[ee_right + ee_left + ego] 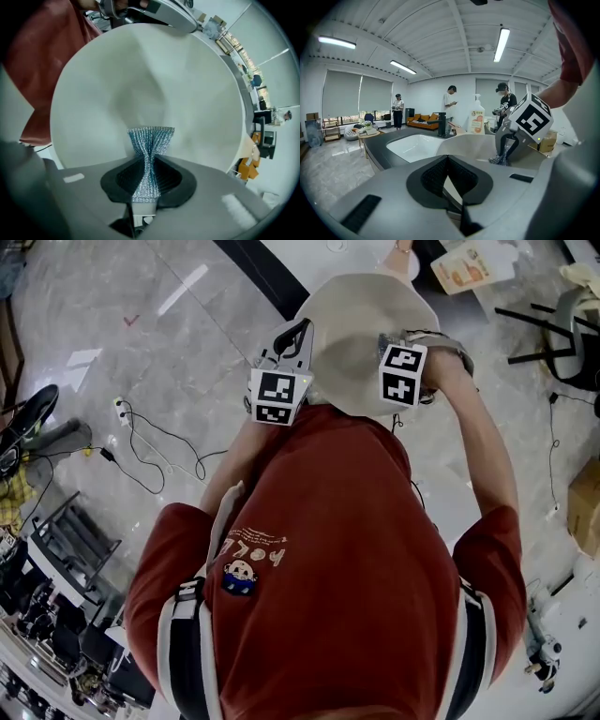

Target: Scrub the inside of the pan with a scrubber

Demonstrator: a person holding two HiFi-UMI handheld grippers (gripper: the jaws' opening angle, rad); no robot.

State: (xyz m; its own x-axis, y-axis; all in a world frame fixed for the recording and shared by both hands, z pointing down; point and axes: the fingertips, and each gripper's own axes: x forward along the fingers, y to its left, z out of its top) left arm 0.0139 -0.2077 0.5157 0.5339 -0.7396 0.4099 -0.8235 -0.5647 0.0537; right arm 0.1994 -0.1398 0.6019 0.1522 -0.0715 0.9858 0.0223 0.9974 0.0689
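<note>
A cream-white pan [361, 343] is held up in front of the person's chest. My left gripper [289, 341] is shut on its left rim, and a thin pale edge shows between the closed pads [436, 176]. My right gripper [392, 341] is shut on a silvery-blue mesh scrubber [150, 140], which is pinched at its middle and fans out. The scrubber's spread end is against the pan's inner surface [150, 79], in the lower middle. In the left gripper view the right gripper [505, 152] and the scrubber [498, 160] are down inside the pan [468, 145].
A dark counter with a white sink [412, 143] and a black tap [442, 124] lies beyond the pan, with a soap bottle [476, 117] beside it. Three people stand far back in the room. Cables [141, 442] trail on the marble floor at the left, and a cardboard box [586, 502] is at the right.
</note>
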